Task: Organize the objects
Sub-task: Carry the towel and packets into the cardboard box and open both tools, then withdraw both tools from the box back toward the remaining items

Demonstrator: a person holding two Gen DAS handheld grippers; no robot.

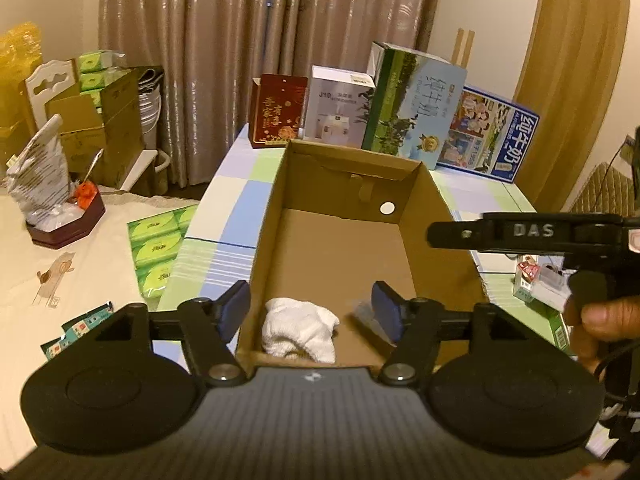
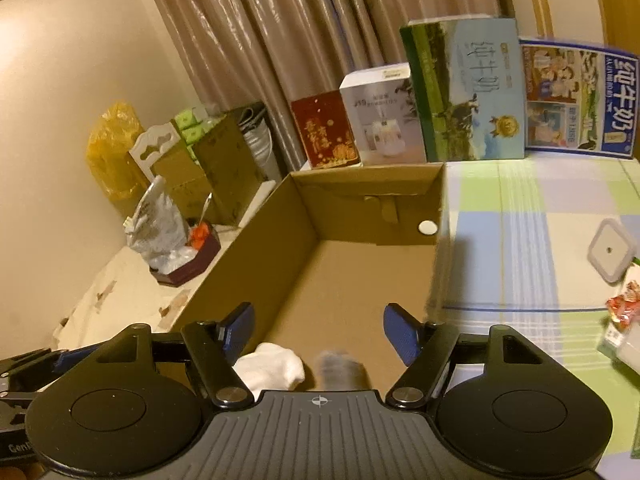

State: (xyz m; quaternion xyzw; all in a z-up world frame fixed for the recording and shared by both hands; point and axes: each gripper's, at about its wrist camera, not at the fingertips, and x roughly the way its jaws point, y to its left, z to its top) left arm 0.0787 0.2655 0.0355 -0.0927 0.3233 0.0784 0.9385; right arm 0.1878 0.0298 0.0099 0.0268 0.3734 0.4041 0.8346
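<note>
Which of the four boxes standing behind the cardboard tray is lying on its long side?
The blue milk carton box at the far right; the other three stand upright.

a lived-in home room: heavy beige curtains hang behind a checked tablecloth. milk cartons and gift boxes line the cloth's far edge; left of it, stacked cardboard boxes and tissue packs.

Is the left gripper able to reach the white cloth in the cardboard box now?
Probably yes. The left gripper has its jaws open just above the white cloth, which lies uncovered at the near end of the open cardboard box.
</note>
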